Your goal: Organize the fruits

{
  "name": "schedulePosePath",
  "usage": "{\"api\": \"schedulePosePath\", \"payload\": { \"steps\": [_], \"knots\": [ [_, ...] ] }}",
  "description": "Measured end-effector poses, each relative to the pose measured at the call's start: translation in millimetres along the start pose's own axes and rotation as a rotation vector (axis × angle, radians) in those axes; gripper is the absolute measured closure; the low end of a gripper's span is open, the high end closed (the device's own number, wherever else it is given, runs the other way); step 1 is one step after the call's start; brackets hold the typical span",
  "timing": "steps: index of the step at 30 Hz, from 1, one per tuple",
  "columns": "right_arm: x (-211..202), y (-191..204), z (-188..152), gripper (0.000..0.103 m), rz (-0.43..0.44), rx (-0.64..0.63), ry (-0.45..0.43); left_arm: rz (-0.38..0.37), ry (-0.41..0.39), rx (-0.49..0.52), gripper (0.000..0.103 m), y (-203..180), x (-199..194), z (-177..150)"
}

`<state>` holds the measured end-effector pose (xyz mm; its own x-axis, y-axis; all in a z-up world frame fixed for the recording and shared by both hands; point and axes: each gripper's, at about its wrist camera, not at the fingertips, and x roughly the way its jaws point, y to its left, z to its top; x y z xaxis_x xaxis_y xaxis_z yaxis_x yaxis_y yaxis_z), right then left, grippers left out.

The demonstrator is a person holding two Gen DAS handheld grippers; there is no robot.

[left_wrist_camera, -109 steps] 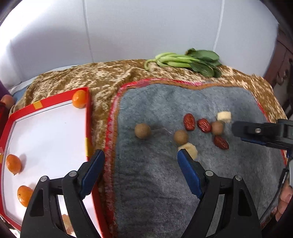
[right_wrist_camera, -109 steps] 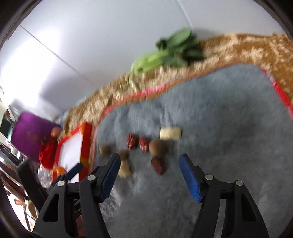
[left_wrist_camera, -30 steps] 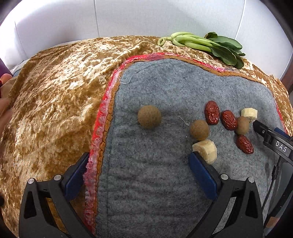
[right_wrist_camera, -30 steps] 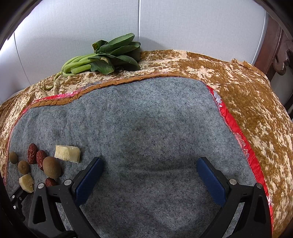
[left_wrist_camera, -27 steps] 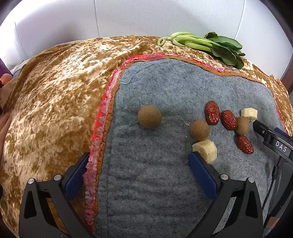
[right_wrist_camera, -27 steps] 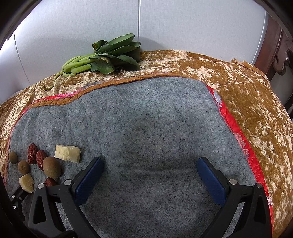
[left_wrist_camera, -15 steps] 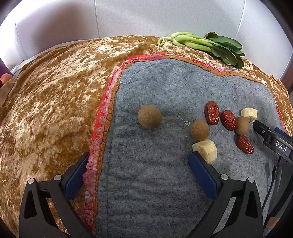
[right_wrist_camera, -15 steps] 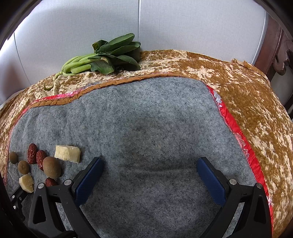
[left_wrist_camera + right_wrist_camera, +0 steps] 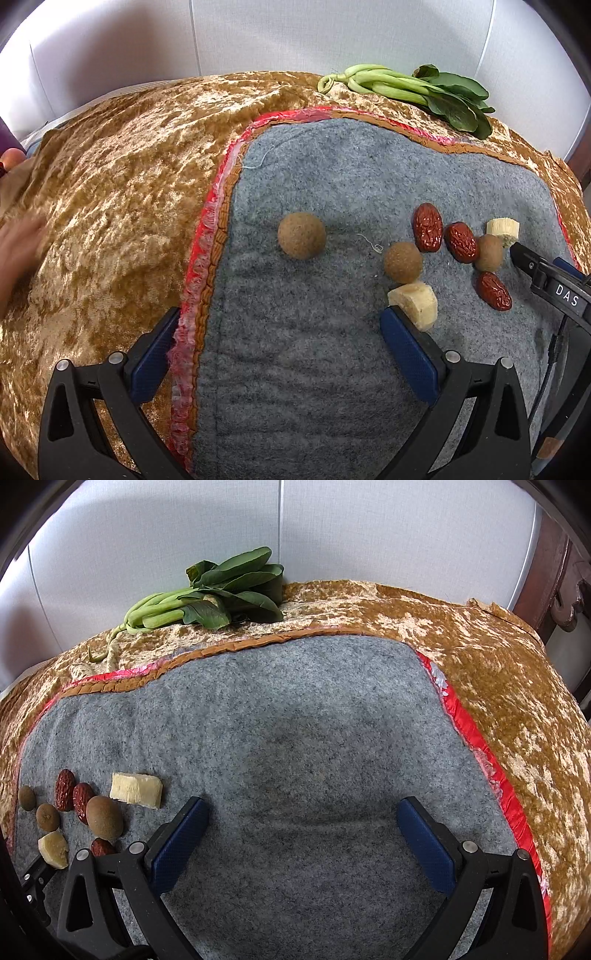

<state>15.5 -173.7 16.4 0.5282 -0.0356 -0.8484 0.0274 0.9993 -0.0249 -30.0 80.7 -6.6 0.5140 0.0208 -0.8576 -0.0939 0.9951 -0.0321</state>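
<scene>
Red tray gone from view; fruits [image 9: 428, 227] unmoved, left gripper [image 9: 277, 343] wide

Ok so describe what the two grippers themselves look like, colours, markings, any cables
Both are the same build: black plastic frames with triangular cut-outs and silver screws, ending in two fingers faced with blue textured pads. The left gripper and right gripper match. In the left wrist view, the right gripper's side carries white "DAS" lettering, with a thin black cable running beneath.

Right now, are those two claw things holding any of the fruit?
No. The left gripper and right gripper are both open, with only grey mat between their fingers.
</scene>
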Motion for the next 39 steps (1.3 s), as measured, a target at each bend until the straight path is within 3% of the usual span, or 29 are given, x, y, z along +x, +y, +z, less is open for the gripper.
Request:
{"api": "schedulePosePath", "payload": {
  "steps": [26,32,34,37,39],
  "knots": [
    [-0.5,0.1,0.0,0.001,0.0,-0.001,0.0,0.015,-0.001,0.012,0.0,-4.8,0.9,1.0],
    [-2.4,-17.0,-1.0,0.001,0.12,0.077,-0.003,0.02,-0.003,0.014,0.0,-6.3,0.6,3.1],
    [-4.0,-14.6,-1.3,0.001,0.103,0.066,-0.005,0.02,-0.001,0.014,0.0,-6.1,0.7,2.2],
    [-2.9,2.5,-0.1,0.001,0.008,-0.004,0.015,0.017,-0.001,0.012,0.0,-5.6,0.5,1.9],
    [-4.6,3.9,-1.6,0.001,0.003,-0.006,0.007,0.017,-0.002,0.013,0.0,-5.6,0.6,2.1]
  ]
}}
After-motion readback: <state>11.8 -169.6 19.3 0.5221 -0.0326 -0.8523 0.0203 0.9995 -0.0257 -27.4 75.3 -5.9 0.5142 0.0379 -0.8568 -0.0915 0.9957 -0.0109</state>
